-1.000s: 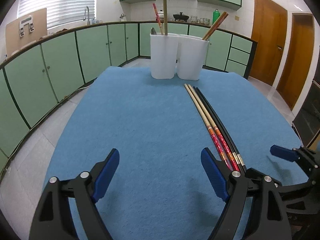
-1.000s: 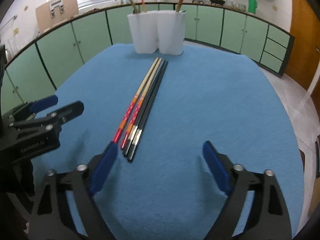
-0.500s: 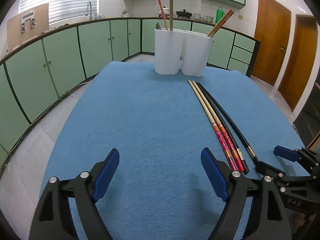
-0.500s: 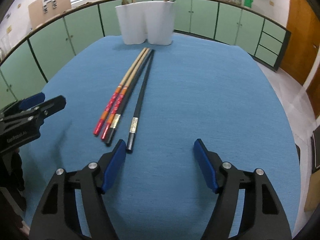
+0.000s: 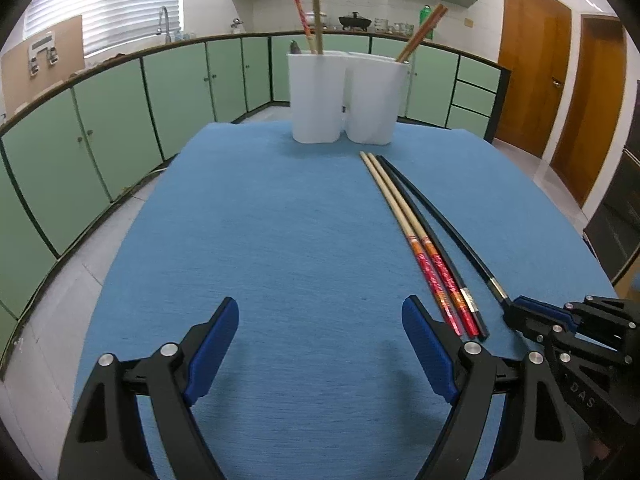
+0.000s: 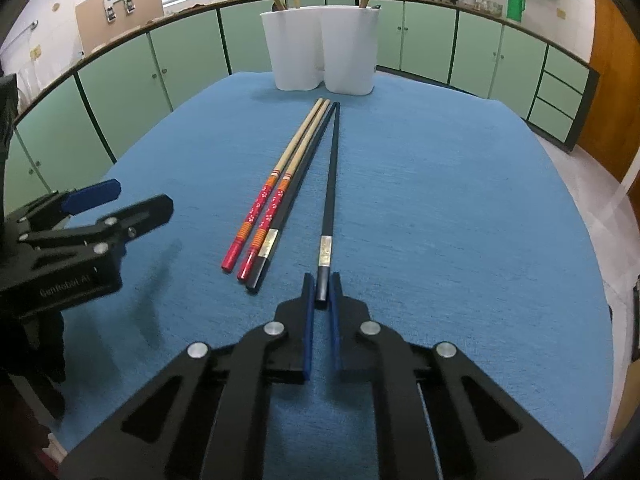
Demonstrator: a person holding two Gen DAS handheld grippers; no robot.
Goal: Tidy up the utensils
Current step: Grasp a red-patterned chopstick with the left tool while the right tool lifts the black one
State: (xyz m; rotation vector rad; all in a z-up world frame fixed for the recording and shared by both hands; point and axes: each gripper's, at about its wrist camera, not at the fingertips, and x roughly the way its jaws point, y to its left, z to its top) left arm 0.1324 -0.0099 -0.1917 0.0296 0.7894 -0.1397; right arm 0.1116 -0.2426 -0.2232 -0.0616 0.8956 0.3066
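Right gripper (image 6: 321, 294) pinches black chopstick (image 6: 330, 184) end.
Left gripper (image 5: 320, 344) fingers wide above blue desk (image 5: 280, 240).

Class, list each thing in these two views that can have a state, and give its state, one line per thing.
Left hand-held gripper: open, empty, above the cloth.
Right hand-held gripper: shut on the black chopstick's near end.
Black chopstick: gripped, angled away from the other three.
Second black chopstick: lying flat, ungripped.
Two red-handled chopsticks: lying flat, side by side.
White holder: upright, chopsticks standing in both compartments.
Blue cloth: spread flat.
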